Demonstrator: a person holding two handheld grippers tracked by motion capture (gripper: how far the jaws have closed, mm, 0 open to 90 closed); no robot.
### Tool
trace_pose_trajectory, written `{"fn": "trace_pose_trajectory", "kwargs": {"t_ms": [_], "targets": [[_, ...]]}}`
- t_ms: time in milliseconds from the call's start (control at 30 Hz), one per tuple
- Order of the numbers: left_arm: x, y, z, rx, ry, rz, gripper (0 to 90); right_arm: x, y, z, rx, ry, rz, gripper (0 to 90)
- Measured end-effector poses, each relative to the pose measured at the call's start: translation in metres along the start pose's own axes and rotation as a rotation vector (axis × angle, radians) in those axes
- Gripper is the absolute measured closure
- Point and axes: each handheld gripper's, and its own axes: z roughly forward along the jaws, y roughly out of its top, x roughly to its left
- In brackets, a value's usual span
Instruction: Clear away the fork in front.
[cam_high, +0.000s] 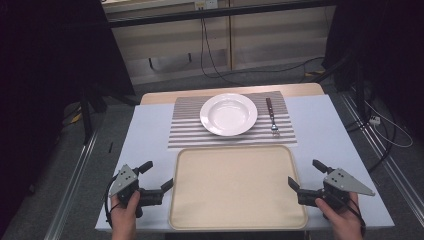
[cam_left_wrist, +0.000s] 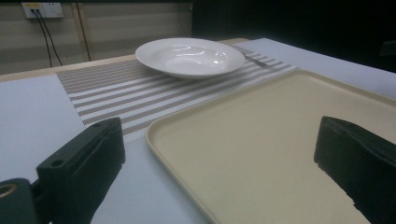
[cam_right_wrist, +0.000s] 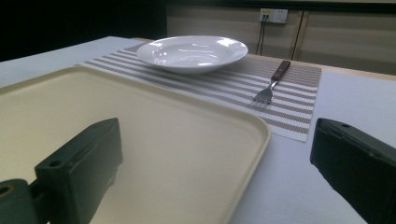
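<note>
An empty cream tray lies at the table's near edge, also seen as the tray and the tray. Behind it a white plate sits on a striped placemat; the plate and plate stand empty. A brown-handled fork lies on the mat right of the plate, the fork with tines toward me. My left gripper rests open at the tray's left edge, jaws wide with nothing between them. My right gripper stands open at the tray's right edge, holding nothing.
The table is covered in pale blue-white, with a wooden strip at its far edge. Cables run over the floor behind. Dark stands flank the table on both sides.
</note>
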Motion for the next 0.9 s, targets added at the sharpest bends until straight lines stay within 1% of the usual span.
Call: {"fn": "trace_pose_trajectory", "kwargs": {"t_ms": [33,67,133,267,333,367,400,433,500,533,700,733,800,833,900], "targets": [[0.001,0.000,0.000,0.002,0.003,0.008,2.2,-0.001,0.000,0.002,0.016,-0.005,-0.009,2.1],[0.001,0.000,-0.001,0.002,0.006,0.001,2.2,-0.001,0.000,0.003,0.023,-0.009,-0.021,2.1],[0.002,0.000,-0.002,-0.004,0.009,-0.002,2.2,-0.002,0.002,0.005,0.030,-0.011,-0.031,2.1],[0.004,-0.001,-0.002,-0.001,0.009,-0.002,2.2,-0.007,0.007,0.012,0.045,-0.026,-0.019,2.1],[0.004,-0.001,-0.002,-0.002,0.009,-0.005,2.2,-0.009,0.010,0.014,0.052,-0.035,-0.023,2.1],[0.005,-0.002,-0.003,-0.003,0.007,-0.007,2.2,-0.013,0.015,0.020,0.063,-0.057,-0.031,2.1],[0.006,-0.002,-0.003,-0.004,0.005,-0.011,2.2,-0.015,0.017,0.023,0.063,-0.061,-0.029,2.1],[0.006,-0.002,-0.003,0.001,0.003,-0.006,2.1,-0.017,0.020,0.026,0.062,-0.064,-0.032,2.1],[0.006,-0.002,-0.003,-0.004,0.002,-0.015,2.2,-0.021,0.024,0.033,0.061,-0.072,-0.028,2.3],[0.006,-0.002,-0.003,-0.004,0.001,-0.014,2.1,-0.024,0.026,0.038,0.063,-0.075,-0.033,2.3],[0.006,-0.001,-0.003,-0.008,0.000,-0.014,2.2,-0.036,0.034,0.059,0.084,-0.096,-0.034,2.4],[0.006,-0.001,-0.003,-0.008,0.000,-0.014,2.1,-0.036,0.034,0.059,0.084,-0.096,-0.034,2.4],[0.007,-0.002,-0.003,-0.010,0.002,-0.017,2.2,-0.041,0.038,0.067,0.087,-0.109,-0.036,2.4],[0.007,-0.002,-0.003,-0.009,0.002,-0.018,2.2,-0.046,0.042,0.074,0.091,-0.118,-0.037,2.5],[0.008,-0.002,-0.003,-0.010,0.002,-0.019,2.2,-0.052,0.047,0.081,0.090,-0.126,-0.026,2.5]]}}
